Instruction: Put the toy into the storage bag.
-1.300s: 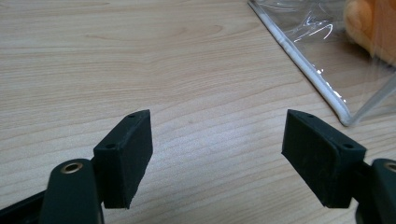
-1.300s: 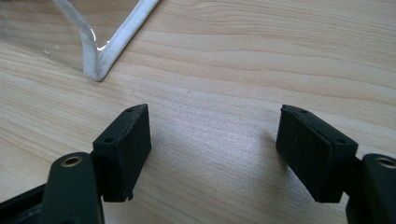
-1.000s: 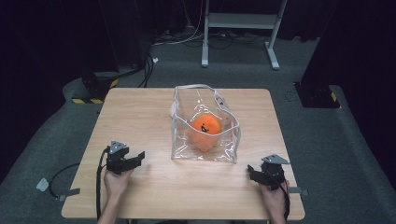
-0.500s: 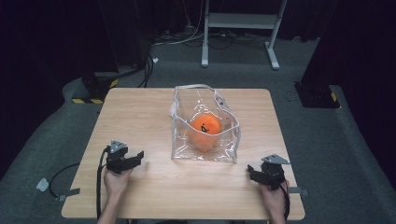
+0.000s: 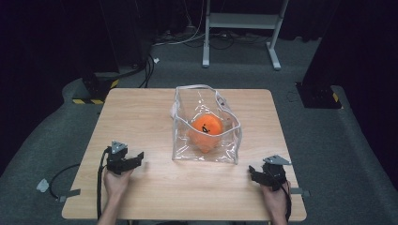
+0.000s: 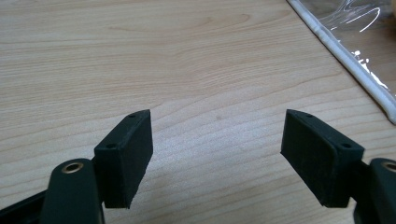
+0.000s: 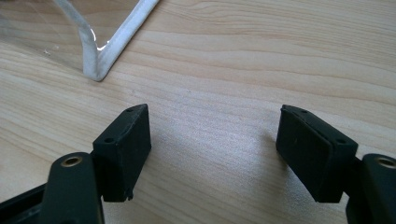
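A clear plastic bag (image 5: 206,123) with white trim and a handle stands upright in the middle of the wooden table (image 5: 141,112). Inside it lies an orange ball (image 5: 207,131) with a black mark. My left gripper (image 5: 133,158) rests on the table to the bag's lower left, open, with nothing between its jaws (image 6: 217,140). The bag's white-edged corner (image 6: 345,56) appears at the upper right of the left gripper view. My right gripper (image 5: 253,172) rests to the bag's lower right, open and empty (image 7: 212,133). The bag's bottom corner (image 7: 100,60) lies just ahead of it, to the left.
Grey carpet surrounds the table. A white metal stand (image 5: 239,28) and cables (image 5: 150,65) lie beyond the far edge. Black-and-yellow striped bases (image 5: 96,89) sit at the far left and far right (image 5: 319,96). A cable (image 5: 65,176) trails off the left gripper.
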### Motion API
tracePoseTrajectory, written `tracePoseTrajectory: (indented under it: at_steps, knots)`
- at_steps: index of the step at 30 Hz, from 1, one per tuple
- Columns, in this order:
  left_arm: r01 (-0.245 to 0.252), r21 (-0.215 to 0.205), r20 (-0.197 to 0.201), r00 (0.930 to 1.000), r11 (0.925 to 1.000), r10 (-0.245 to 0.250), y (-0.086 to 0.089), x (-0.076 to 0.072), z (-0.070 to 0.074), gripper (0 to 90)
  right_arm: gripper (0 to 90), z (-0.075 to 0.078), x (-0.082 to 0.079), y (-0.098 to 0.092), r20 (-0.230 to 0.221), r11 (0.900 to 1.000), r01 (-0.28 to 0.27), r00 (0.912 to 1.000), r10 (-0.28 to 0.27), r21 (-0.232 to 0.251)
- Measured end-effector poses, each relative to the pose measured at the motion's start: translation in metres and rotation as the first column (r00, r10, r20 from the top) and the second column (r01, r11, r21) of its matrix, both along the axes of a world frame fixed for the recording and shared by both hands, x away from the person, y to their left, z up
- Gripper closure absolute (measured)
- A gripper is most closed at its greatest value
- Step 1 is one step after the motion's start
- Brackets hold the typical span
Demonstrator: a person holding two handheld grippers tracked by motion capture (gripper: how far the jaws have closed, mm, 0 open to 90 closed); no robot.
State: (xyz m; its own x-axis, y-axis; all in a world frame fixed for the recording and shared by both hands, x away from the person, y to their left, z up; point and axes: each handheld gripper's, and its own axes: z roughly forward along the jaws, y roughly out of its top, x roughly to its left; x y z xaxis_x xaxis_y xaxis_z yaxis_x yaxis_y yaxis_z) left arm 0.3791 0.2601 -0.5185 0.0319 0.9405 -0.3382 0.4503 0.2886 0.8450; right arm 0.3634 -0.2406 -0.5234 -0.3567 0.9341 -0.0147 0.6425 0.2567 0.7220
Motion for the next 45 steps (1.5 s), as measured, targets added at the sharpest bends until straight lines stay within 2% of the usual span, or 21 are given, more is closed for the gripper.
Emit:
tracePoseTrajectory:
  at_steps: [15,20,24,30,45]
  knots:
    - [-0.001,0.016,-0.018,0.9998,0.9999,0.002,0.000,0.002,-0.004,25.4,26.0,0.000,0.000,0.000,0.000,1.000,0.000,1.0000,0.000,0.000]
    - [-0.009,0.002,-0.010,0.9999,1.0000,0.009,0.000,0.002,-0.005,25.6,26.0,0.000,0.000,0.000,0.000,1.000,0.000,1.0000,0.000,0.000]
    - [-0.020,0.003,-0.025,0.9995,0.9998,0.020,0.003,0.001,-0.011,25.6,26.0,0.000,0.000,0.000,0.000,1.000,0.000,1.0000,0.000,0.000]
    - [-0.041,-0.012,-0.025,0.9988,0.9991,0.041,0.005,0.001,-0.014,25.7,26.0,0.000,0.000,0.000,0.000,1.000,0.000,1.0000,0.000,0.000]
    - [-0.044,0.002,-0.028,0.9986,0.9990,0.044,0.007,0.001,-0.017,25.6,26.0,0.000,0.000,0.000,0.000,1.000,0.000,1.0000,0.000,0.000]
